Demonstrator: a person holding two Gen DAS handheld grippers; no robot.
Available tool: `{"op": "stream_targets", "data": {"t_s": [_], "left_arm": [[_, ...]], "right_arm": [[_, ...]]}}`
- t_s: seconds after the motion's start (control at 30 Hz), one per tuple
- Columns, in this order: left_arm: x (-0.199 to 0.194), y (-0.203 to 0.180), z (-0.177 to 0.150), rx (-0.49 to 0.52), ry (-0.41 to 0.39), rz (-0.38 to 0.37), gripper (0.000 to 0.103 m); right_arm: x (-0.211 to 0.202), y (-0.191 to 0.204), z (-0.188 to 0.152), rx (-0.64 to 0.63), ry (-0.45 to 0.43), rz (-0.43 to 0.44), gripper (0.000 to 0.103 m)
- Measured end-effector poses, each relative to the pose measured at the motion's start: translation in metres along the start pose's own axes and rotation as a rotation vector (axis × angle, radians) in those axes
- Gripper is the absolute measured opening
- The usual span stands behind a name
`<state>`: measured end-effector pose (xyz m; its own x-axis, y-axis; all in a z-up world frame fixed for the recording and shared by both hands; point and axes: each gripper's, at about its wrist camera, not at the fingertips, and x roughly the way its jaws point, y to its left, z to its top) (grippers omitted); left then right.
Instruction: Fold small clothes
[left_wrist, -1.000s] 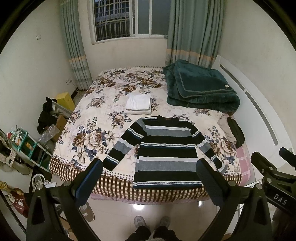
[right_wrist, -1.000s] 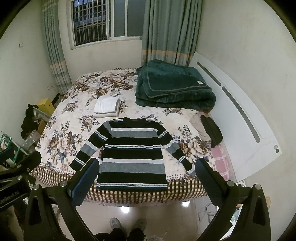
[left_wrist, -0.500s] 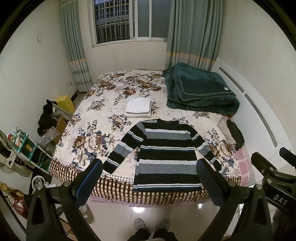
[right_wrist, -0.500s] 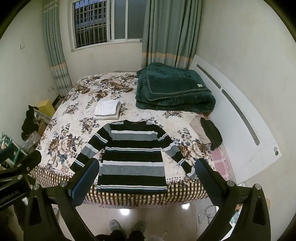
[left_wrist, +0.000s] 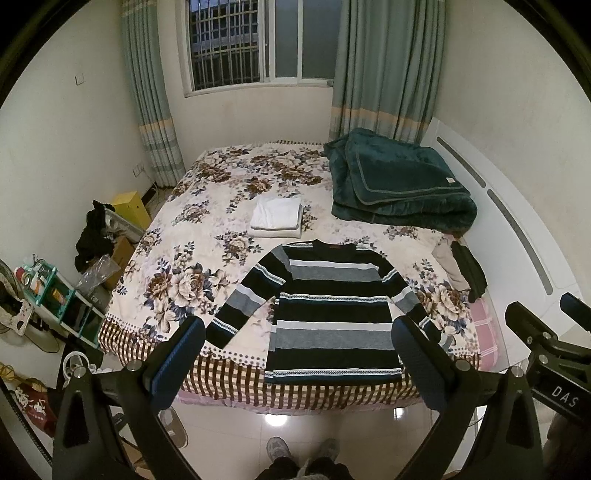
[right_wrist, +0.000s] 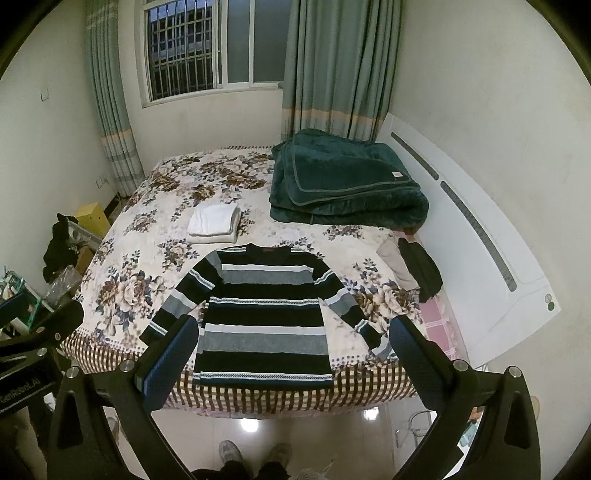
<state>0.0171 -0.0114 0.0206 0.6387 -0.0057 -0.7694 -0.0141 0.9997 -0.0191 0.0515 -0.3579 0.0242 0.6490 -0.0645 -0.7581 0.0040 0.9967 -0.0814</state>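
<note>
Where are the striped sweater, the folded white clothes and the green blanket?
striped sweater (left_wrist: 334, 314), left wrist view, chest
folded white clothes (left_wrist: 276, 216), left wrist view, top layer
green blanket (right_wrist: 343, 177), right wrist view, top face

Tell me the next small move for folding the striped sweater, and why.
Probably lower both grippers toward the striped sweater: the left gripper and right gripper hover open and empty above the bed's near edge, and the sweater lies flat, sleeves spread, unfolded.
</note>
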Motion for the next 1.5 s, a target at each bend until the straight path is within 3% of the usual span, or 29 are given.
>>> {"op": "stream_targets", "data": {"t_s": [0.53, 1.0, 1.2, 1.3, 1.5], "left_arm": [[0.001, -0.013, 0.019, 0.004, -0.007, 0.001, 0.103], [0.0, -0.014, 0.014, 0.001, -0.017, -0.003, 0.103], [0.008, -0.021, 0.019, 0.001, -0.016, -0.012, 0.103], [0.027, -0.022, 0.02, 0.008, -0.038, 0.017, 0.103], [0.114, -0.024, 0.016, 0.055, -0.068, 0.074, 0.103]], "right_arm": [[-0.006, -0.003, 0.001, 0.004, -0.008, 0.0, 0.103], [-0.009, -0.004, 0.0, 0.008, -0.013, 0.001, 0.103], [-0.008, -0.007, 0.016, 0.046, -0.002, -0.006, 0.103], [0.012, -0.016, 0.02, 0.113, 0.018, -0.011, 0.103], [0.111, -0.057, -0.012, 0.277, 0.097, -0.101, 0.103]]}}
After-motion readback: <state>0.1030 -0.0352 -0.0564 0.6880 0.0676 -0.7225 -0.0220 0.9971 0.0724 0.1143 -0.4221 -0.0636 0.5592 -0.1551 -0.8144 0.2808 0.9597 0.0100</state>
